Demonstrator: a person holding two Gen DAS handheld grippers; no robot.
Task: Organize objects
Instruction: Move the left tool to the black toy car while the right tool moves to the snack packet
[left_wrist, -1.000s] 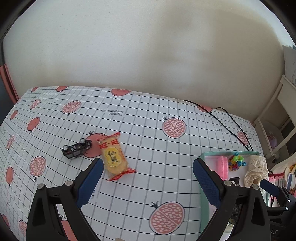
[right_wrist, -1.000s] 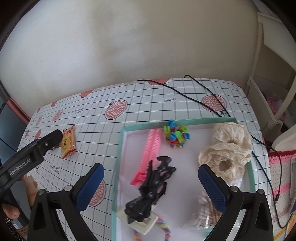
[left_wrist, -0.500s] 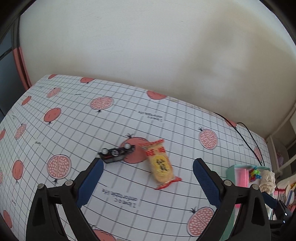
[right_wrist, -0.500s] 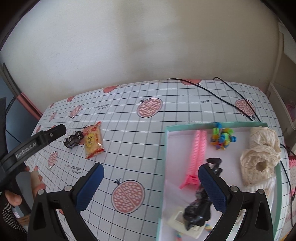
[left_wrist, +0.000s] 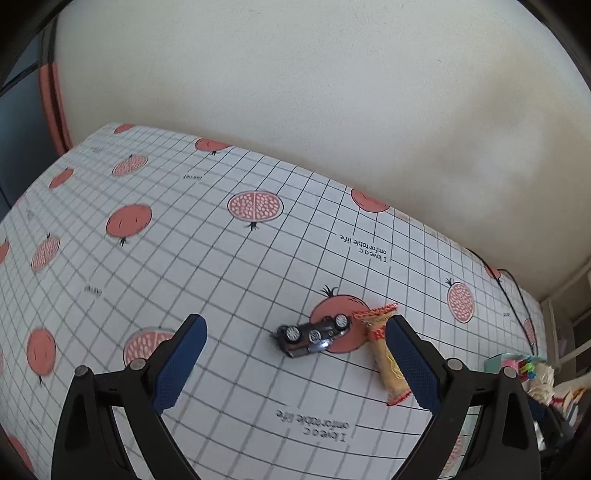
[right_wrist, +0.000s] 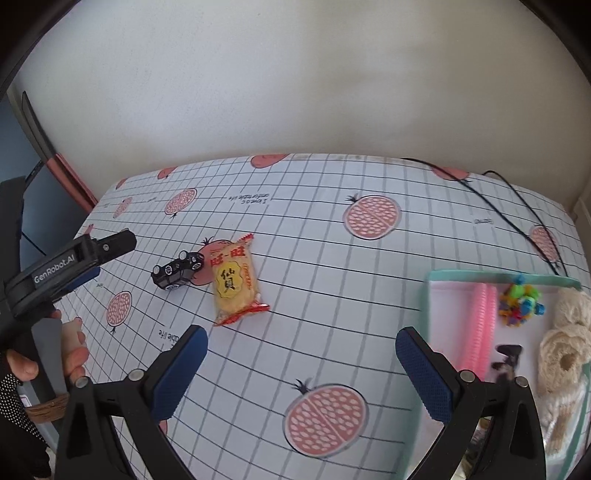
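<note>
We read the layout as a sort half done: the teal tray (right_wrist: 436, 275) at the right edge of the bench (right_wrist: 332, 280) already holds a pink comb (right_wrist: 480, 325), a cluster of coloured clips (right_wrist: 519, 304), cream lace scrunchies (right_wrist: 565, 343) and a dark clip, while two strays are left out toward the left part of the bench, well apart from the tray. These are a small black toy car (left_wrist: 314, 334) lying on its side with its wheels showing, and a yellow snack packet (right_wrist: 234, 280) just beside it, the two touching or nearly so over a printed pomegranate. Our left tongs (left_wrist: 295, 369) are held low over the bench with both blue pads spread wide and nothing between them, aimed so that the car sits between them and ahead; the packet runs behind the right-hand pad. From the right wrist view a hand (right_wrist: 44, 362) grips the left tool's handle at the near left edge. Our right tongs (right_wrist: 301, 373) hover spread and empty over bare cloth between packet and tray. We judge the car the likelier next pick.
</note>
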